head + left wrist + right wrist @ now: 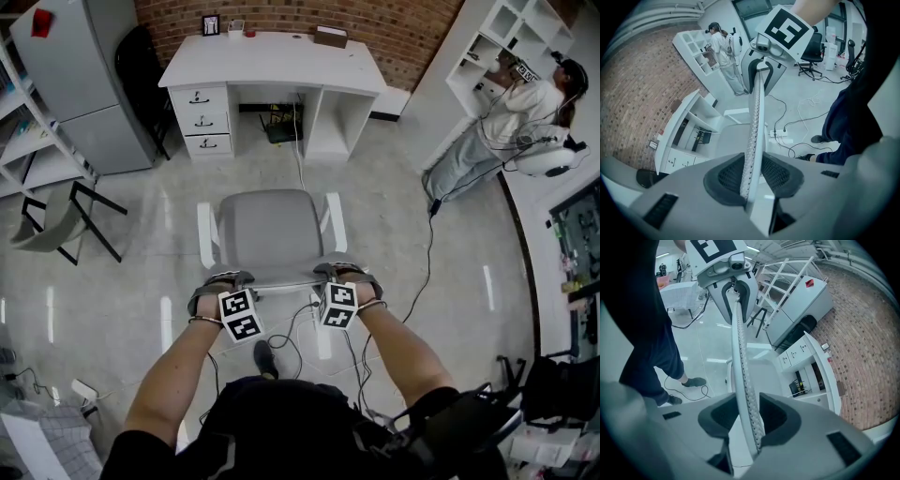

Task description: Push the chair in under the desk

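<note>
A grey office chair (272,234) with white armrests stands on the floor, its seat facing the white desk (272,61) at the back wall. A stretch of floor lies between chair and desk. My left gripper (225,284) and right gripper (345,278) sit side by side on the top edge of the backrest (281,284). In the left gripper view the perforated backrest edge (754,131) runs between the dark pads of my left gripper (752,180), which press on it. The right gripper view shows the backrest edge (740,357) clamped the same way in my right gripper (752,420).
The desk has drawers (204,120) on its left and an open knee space (281,117) with cables. A grey folding chair (56,220) stands to the left, a grey cabinet (84,75) behind it. A person (506,112) works at white shelves (506,37) on the right. Cables (300,342) trail behind the chair.
</note>
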`<state>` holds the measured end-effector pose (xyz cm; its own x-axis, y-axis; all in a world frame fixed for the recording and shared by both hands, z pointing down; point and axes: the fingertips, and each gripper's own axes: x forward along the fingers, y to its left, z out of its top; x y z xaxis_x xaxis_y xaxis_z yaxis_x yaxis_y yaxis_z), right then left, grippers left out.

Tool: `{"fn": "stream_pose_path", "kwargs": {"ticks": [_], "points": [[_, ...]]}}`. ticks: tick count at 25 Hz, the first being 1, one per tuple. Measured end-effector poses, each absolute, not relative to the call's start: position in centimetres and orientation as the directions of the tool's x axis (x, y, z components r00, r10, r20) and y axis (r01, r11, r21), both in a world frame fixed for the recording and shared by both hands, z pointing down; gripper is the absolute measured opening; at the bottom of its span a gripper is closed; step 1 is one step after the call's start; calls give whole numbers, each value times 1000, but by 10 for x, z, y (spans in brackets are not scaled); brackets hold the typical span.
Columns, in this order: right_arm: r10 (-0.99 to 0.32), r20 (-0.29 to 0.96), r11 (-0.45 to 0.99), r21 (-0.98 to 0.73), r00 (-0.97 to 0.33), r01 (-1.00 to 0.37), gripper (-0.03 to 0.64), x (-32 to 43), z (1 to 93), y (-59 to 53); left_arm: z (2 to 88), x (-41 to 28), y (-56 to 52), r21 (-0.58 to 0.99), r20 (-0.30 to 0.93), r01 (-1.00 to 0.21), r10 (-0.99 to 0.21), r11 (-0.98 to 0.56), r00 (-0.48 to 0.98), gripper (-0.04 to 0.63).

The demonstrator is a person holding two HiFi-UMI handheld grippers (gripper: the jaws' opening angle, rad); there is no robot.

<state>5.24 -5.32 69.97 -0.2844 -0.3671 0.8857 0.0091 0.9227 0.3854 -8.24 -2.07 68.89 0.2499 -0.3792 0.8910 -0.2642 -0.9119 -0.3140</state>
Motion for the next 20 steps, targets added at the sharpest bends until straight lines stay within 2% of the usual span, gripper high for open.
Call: {"fn": "stream_pose_path", "kwargs": {"ticks": [13,20], "points": [[-396,881,917,394,-257,-62,141,15,700,-77,691,-123,-52,-347,886,-233,-399,-908,236,117],[-363,898,931,356,-250,-77,140,-3,697,-88,693,-141,-71,-370,888,-225,-414,-901,201,123]]}}
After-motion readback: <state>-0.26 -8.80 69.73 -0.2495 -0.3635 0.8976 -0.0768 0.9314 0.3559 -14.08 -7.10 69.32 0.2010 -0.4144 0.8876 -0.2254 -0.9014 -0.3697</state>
